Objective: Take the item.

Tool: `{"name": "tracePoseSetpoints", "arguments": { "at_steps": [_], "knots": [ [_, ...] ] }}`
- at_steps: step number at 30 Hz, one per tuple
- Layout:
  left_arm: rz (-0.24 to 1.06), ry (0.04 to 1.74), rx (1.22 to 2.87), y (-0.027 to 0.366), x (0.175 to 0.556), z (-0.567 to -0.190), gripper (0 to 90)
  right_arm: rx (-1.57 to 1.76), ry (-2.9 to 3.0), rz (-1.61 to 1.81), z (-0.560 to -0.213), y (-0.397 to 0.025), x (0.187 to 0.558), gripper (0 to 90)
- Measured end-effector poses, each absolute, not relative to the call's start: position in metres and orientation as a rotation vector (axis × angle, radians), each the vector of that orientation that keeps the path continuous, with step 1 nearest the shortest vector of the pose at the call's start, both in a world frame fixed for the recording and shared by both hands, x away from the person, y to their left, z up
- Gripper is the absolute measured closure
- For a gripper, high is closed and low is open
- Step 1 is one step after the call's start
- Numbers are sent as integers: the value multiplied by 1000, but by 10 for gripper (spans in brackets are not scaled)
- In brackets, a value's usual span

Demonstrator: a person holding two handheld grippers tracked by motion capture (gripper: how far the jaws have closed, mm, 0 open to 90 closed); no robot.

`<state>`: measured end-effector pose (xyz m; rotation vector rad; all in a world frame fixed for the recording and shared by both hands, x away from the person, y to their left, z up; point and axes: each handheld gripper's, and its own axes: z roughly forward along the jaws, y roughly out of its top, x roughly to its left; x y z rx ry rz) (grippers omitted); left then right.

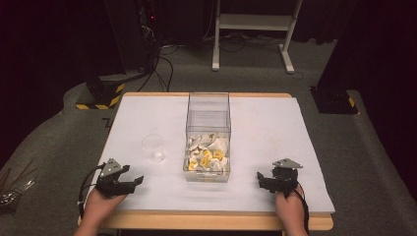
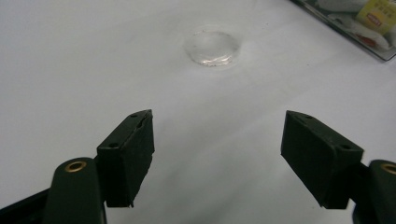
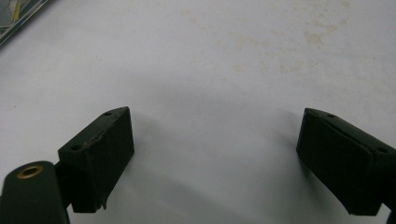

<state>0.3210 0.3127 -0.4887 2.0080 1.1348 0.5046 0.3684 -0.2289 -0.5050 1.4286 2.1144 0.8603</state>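
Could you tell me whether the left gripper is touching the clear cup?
Apart. In the left gripper view, the open left gripper has bare white table between its jaws and the cup.

Cup (image 1: 153, 143) left of box (image 1: 208, 118), tea bags (image 1: 207, 156) inside.

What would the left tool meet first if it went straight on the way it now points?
Probably the small clear plastic cup: it stands ahead of the open left tool, slightly left of centre, on the white table. Depth is uncertain.

Clear box (image 1: 208, 118), seemingly yellow-white packets (image 1: 206, 157), white table (image 1: 265, 137).
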Motion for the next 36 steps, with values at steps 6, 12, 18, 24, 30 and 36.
{"name": "tracePoseSetpoints", "arguments": {
  "at_steps": [6, 12, 18, 24, 30, 36],
  "knots": [
    [493, 1107, 1998, 310, 318, -484, 262, 1430, 2113, 862, -505, -229, 369, 109],
    [486, 1090, 1982, 304, 311, -477, 262, 1430, 2114, 862, -505, -229, 369, 109],
    [489, 1075, 1967, 296, 308, -469, 263, 1429, 2114, 862, -505, -229, 369, 109],
    [485, 1060, 1964, 286, 309, -469, 264, 1429, 2114, 863, -505, -229, 369, 109],
    [459, 1065, 1935, 273, 313, -463, 267, 1429, 2114, 862, -505, -229, 369, 109],
    [469, 1059, 1940, 260, 314, -456, 268, 1429, 2115, 860, -505, -229, 368, 110]
  ]
}}
